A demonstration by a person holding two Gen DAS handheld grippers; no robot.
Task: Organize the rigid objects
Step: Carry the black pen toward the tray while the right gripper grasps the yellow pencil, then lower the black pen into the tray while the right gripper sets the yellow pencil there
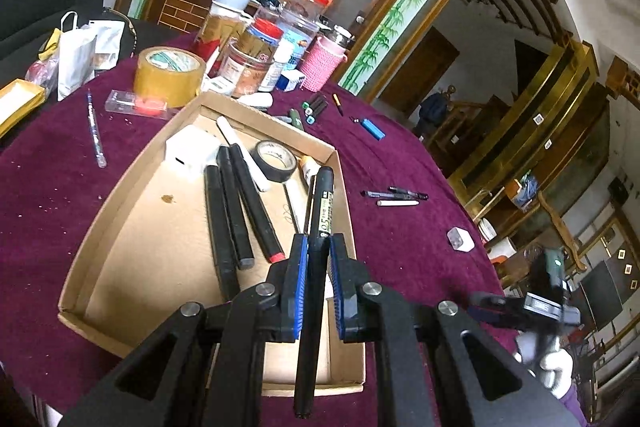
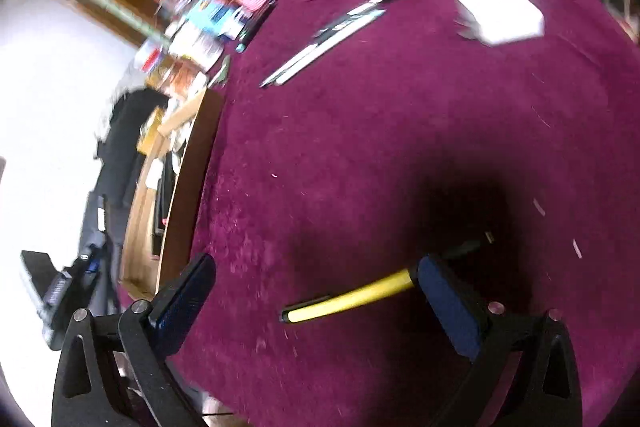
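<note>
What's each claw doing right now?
Left claw: closed on a black marker, above the cardboard tray.
Right claw: open, empty, over a yellow pen.

Right wrist view is motion-blurred throughout: jars and bottles (image 2: 216, 11) far ahead-left of the jaws smear into colour patches, labels unreadable. White box (image 2: 500, 15) ahead-right has soft edges; type can't be told. Pens (image 2: 324, 39) ahead merge into streaks, count unclear. Yellow pen (image 2: 352, 301) between the jaws: its far end is hidden behind the right pad. Cardboard box (image 2: 176, 195) left of the jaws shows only its side wall, contents not legible.

Left wrist view: black marker (image 1: 316, 287) clamped in the jaws, mid-barrel covered by the pads, label print too small to read. Other gripper (image 1: 544, 303) to the right is blurred, its jaws out of sight.
</note>
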